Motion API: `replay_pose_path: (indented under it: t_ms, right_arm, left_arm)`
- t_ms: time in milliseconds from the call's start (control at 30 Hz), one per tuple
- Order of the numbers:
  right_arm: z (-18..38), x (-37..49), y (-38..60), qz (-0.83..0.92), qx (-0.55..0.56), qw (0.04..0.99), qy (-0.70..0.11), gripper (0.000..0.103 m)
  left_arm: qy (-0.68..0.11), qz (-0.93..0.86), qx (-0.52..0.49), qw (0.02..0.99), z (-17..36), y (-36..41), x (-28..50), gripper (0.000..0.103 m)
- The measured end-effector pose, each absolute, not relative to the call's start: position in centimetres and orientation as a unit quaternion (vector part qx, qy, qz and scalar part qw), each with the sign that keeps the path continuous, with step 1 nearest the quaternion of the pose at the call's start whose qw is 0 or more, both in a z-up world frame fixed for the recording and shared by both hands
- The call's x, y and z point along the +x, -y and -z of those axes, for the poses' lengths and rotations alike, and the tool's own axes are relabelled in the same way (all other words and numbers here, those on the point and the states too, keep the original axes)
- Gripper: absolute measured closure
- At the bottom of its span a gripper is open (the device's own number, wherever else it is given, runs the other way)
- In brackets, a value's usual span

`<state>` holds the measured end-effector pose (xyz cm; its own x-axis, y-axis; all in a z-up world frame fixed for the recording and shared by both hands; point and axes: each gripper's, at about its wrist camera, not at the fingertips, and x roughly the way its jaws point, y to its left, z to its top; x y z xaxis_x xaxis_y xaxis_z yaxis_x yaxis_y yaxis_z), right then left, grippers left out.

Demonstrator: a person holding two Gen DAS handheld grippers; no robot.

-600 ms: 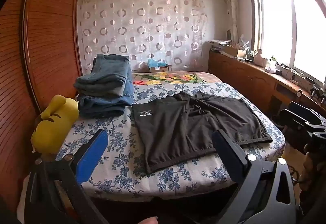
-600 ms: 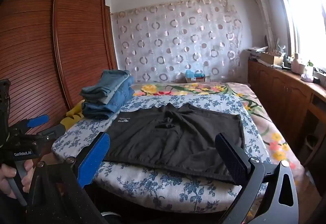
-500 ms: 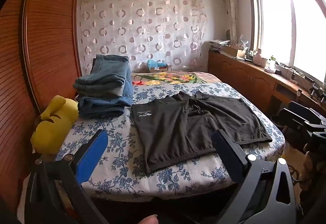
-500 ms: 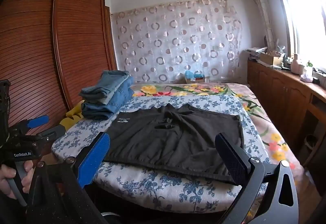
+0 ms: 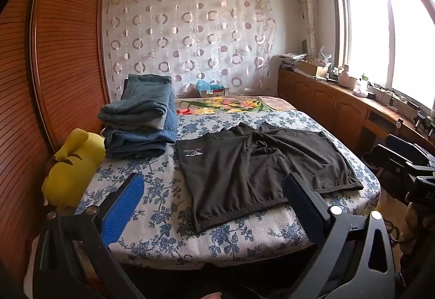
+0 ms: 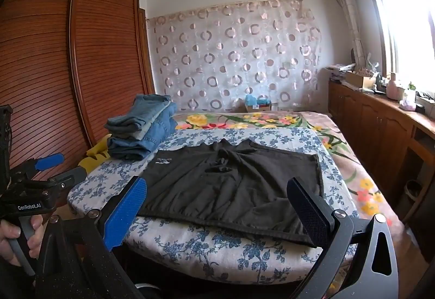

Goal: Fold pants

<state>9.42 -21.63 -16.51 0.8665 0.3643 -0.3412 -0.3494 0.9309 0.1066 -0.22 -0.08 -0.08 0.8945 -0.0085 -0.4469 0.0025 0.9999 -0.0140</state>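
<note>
Dark grey shorts (image 5: 261, 171) lie spread flat on the blue-flowered bed cover (image 5: 152, 190), with a small white logo at their far left corner. They also show in the right wrist view (image 6: 231, 184). My left gripper (image 5: 214, 190) is open and empty, held off the bed's near edge, short of the shorts' hem. My right gripper (image 6: 217, 190) is open and empty, also off the near edge in front of the hem. The left gripper shows in the right wrist view (image 6: 51, 171) at far left, held by a hand.
A stack of folded jeans (image 5: 141, 119) sits at the bed's far left, with a yellow plush toy (image 5: 70, 168) beside it. A wooden wardrobe (image 6: 54, 68) stands left. A low wooden cabinet (image 6: 380, 125) with clutter runs under the window at right.
Both views have shifted very slightly; the grippers stay open and near the bed's front edge. The shorts have not moved.
</note>
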Motion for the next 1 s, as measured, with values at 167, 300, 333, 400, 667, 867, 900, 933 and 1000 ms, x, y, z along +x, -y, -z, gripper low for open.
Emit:
replay_pose_path:
  t_ms: [167,300,333,400,667,867,900,933,1000]
  right_arm:
    - [16.81,9.78,22.26,-0.185,0.024,0.966,-0.18,0.0]
    - [16.73,9.68,22.32,-0.184,0.024,0.966,-0.18,0.0]
    - [16.72,9.69,22.33,-0.184,0.024,0.966,-0.18,0.0]
    - [16.72,9.71,22.33,-0.184,0.024,0.966,-0.18,0.0]
    - [16.63,9.56,22.42,-0.185,0.024,0.966,-0.18,0.0]
    - [16.64,9.47,22.44,-0.184,0.025,0.966,-0.179,0.0]
    - [16.65,9.47,22.44,-0.183,0.024,0.966,-0.179,0.0]
    - [16.68,9.46,22.45,-0.183,0.024,0.966,-0.179,0.0]
    - [16.73,9.48,22.37,-0.183,0.024,0.966,-0.179,0.0]
  left_arm:
    - [-0.229,0.001,-0.007,0.973,0.07,-0.42,-0.19,0.0]
    - [-0.229,-0.001,-0.006,0.973,0.12,-0.62,-0.28,0.0]
    - [-0.228,0.0,-0.006,0.974,0.0,-0.85,-0.15,0.0]
    - [-0.229,0.0,-0.005,0.974,-0.03,-0.69,-0.16,0.0]
    - [-0.228,0.0,-0.004,0.974,-0.03,-0.61,-0.19,0.0]
    - [-0.228,-0.001,-0.004,0.974,-0.05,-0.66,-0.19,0.0]
    - [-0.228,0.0,-0.004,0.974,-0.05,-0.6,-0.18,0.0]
    - [-0.228,0.0,-0.003,0.974,-0.06,-0.56,-0.19,0.0]
    - [-0.228,-0.001,-0.003,0.974,-0.08,-0.55,-0.18,0.0]
